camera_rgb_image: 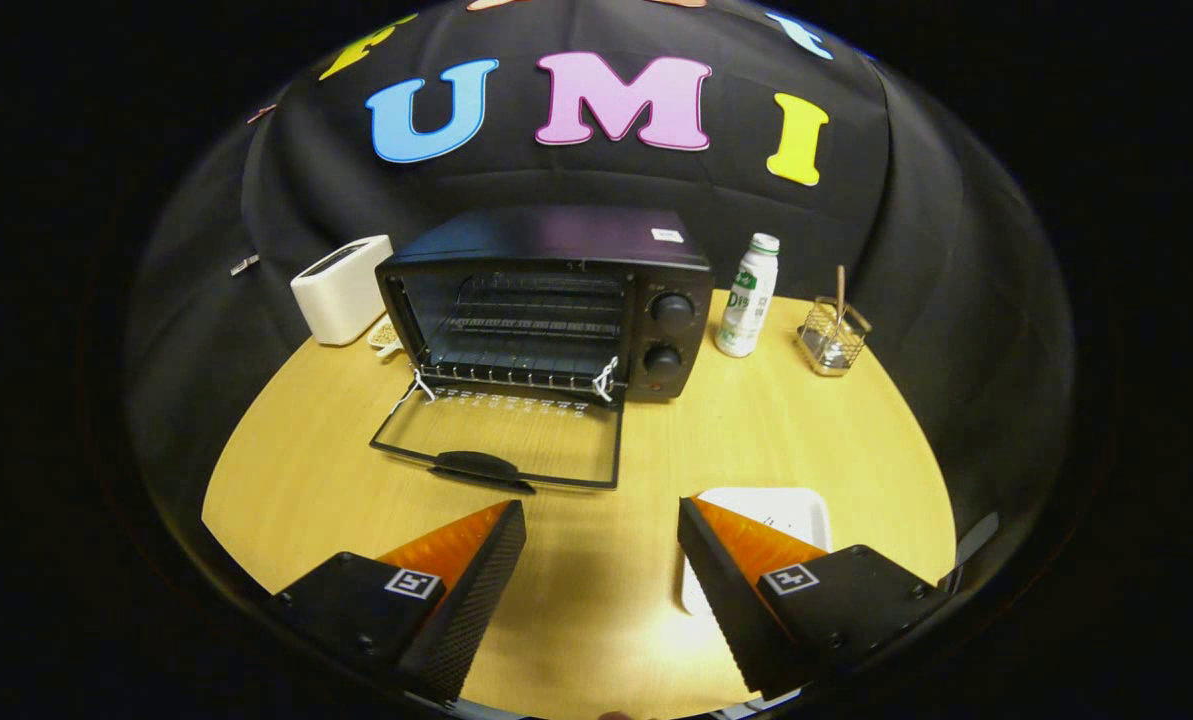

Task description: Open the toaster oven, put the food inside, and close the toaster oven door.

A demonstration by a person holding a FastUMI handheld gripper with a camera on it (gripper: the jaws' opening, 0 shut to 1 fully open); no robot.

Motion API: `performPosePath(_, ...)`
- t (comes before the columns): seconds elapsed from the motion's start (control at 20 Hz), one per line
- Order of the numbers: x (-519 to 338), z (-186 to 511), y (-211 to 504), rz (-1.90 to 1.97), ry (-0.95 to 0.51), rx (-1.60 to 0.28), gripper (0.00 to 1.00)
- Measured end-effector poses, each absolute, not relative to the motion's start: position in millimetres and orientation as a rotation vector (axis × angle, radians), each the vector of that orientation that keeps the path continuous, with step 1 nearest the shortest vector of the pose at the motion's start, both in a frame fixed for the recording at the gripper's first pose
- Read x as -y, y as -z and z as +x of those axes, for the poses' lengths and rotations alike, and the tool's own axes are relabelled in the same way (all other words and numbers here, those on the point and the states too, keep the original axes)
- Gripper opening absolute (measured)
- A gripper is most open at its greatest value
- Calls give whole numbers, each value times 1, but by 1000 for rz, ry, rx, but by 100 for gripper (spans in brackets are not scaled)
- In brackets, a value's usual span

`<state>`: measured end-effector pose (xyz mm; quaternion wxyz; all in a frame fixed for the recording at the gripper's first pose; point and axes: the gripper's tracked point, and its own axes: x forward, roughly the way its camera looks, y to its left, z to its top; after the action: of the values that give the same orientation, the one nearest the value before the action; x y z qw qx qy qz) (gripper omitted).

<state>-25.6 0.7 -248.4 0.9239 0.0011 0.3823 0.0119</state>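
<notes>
Wooden tabletop [306,480] in a dark booth. At the far middle, a black toaster oven [556,300], door [501,440] folded down flat onto the tabletop toward the near side, handle [476,466] at its near edge, wire rack [526,330] visible inside, nothing on the rack. Two round knobs [668,335] stacked on the oven's right panel. Left of the oven, a white two-slot toaster [341,290], with a small dish [386,337] tucked between the two. Right of the oven, an upright white bottle [748,296] with green print, and farther right a small wire basket [833,338] holding a thin stick. Near side: gripper [602,560] with fingers spread wide apart, holding nothing, bare wood between them. A white plate or tray [776,512] lying on the tabletop just behind the right finger, partly hidden by it; contents not discernible. Open door just beyond the left finger.
</notes>
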Motion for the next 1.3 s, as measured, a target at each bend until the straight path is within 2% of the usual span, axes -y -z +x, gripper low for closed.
performPosePath(0.35, 69, -32, 252, 26, 11, -842, 100)
performPosePath(0.8, 169, -37, 298, 66, 73, -1009, 100)
performPosePath(1.3, 213, -64, 361, 98, 70, -1224, 100)
